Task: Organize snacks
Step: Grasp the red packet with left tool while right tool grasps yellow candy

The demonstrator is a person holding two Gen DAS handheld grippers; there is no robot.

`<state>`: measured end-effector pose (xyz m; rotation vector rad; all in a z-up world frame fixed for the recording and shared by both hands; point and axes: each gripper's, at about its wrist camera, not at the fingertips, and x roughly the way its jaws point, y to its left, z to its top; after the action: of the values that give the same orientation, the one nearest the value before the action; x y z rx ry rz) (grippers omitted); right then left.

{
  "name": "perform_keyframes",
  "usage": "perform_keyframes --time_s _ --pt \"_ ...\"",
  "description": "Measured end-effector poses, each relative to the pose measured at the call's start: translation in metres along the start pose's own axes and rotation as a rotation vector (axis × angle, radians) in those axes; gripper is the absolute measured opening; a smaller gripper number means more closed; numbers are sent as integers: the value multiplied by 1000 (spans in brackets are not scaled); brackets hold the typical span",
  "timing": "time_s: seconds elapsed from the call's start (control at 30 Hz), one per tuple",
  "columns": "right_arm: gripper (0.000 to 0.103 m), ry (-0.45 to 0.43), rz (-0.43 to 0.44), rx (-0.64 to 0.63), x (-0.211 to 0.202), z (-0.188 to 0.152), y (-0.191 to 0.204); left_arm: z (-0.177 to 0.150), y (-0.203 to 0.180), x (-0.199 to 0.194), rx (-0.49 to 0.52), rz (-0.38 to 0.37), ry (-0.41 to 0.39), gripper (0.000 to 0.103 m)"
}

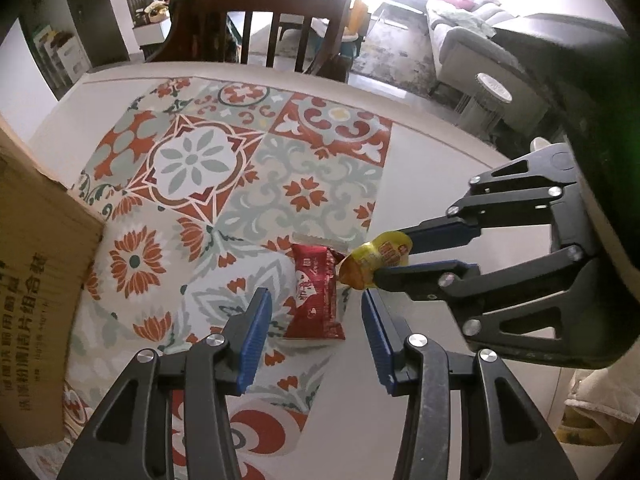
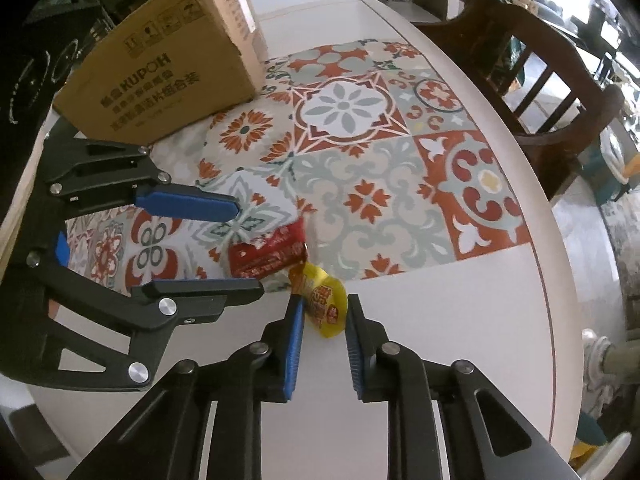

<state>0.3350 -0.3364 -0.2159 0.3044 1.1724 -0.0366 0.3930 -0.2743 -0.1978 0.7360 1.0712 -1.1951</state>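
Observation:
A red snack packet (image 1: 316,294) lies on the patterned mat (image 1: 208,168); it also shows in the right wrist view (image 2: 270,252). My left gripper (image 1: 316,304) is open, its jaws on either side of the packet's near end, apart from it. It also shows in the right wrist view (image 2: 248,248). A yellow snack pouch (image 1: 372,262) sits between the fingers of my right gripper (image 1: 390,252). In the right wrist view the pouch (image 2: 324,304) fills the gap of the right gripper (image 2: 323,304), which looks closed on it.
A brown cardboard box (image 2: 172,64) stands on the mat's far left side and shows at the left edge of the left wrist view (image 1: 36,280). A dark wooden chair (image 1: 260,24) stands behind the white table (image 2: 460,320). A sofa (image 1: 468,24) is further back.

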Motion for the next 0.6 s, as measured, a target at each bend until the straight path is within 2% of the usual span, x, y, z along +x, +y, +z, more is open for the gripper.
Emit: perform_keyframes --time_s 0.07,0.2,0.33,0.47,0.6 --pt "21 -4 2 1 0 -1 -1 0 1 3 -3 4 7 44" --pt "20 -13 0 -5 -2 -2 0 -1 4 12 -33 3 31 27" --pt "20 -11 9 3 -3 -1 -1 -2 6 15 -81 -18 21 25" --pt "20 -14 7 12 -4 1 -2 -9 11 12 -174 -29 9 23" --pt "20 -24 10 15 -8 2 -2 -22 10 4 -274 -4 -4 22"
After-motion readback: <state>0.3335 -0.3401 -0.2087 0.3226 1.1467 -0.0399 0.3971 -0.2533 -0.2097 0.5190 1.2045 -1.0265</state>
